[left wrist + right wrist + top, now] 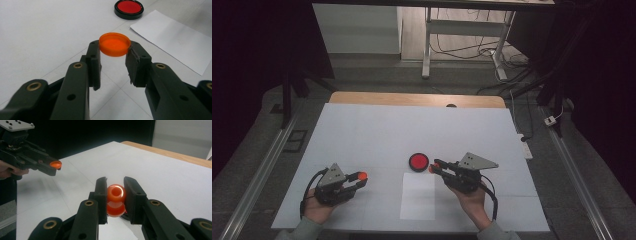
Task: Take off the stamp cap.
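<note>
Left gripper (113, 53) clamps a round orange cap (114, 44) by its rim, the shallow, smooth plastic disc lying flat between the matte black jaw tips. Ahead of it and slightly to the right on the white table (362, 135) sits a glossy black-rimmed dish with a red centre (129, 9); a plain white paper sheet (175, 40) lies to the gripper's right. Right gripper (115, 195) is clenched on a small orange bottle (116, 200), translucent and rounded, its open round mouth facing away from the jaws. No writing can be read on any item.
</note>
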Demonstrator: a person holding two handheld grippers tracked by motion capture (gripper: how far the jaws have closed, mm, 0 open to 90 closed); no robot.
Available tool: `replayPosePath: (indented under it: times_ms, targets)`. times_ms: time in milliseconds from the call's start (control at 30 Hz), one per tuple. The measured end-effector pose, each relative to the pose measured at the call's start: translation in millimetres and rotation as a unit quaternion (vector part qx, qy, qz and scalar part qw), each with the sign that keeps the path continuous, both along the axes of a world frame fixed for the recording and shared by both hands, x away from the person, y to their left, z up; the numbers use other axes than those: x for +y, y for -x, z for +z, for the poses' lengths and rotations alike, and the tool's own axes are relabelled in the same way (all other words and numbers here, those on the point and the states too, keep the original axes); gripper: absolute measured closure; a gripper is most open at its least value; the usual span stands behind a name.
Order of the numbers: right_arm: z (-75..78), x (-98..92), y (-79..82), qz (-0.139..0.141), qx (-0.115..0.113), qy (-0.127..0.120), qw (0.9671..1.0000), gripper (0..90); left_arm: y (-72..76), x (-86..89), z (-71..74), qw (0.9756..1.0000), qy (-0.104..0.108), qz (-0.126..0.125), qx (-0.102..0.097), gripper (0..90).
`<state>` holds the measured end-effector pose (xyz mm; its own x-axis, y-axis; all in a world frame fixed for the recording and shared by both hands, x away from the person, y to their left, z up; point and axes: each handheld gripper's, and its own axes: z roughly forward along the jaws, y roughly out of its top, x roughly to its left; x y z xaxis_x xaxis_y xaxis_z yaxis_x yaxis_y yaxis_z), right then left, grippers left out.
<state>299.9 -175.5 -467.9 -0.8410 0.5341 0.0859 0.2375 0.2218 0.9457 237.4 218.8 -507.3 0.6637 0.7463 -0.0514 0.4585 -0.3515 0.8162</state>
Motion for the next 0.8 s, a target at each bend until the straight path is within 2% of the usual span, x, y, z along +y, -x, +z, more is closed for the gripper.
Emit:
replayPosePath:
  times_ms: [800]
  targets:
    - [1.7, 1.0, -0.4, 0.000, -0.003, 0.002, 1.0000, 72.6, -2.3, -0.6, -2.4, 1.0000, -0.002, -0.004, 0.007, 65.4]
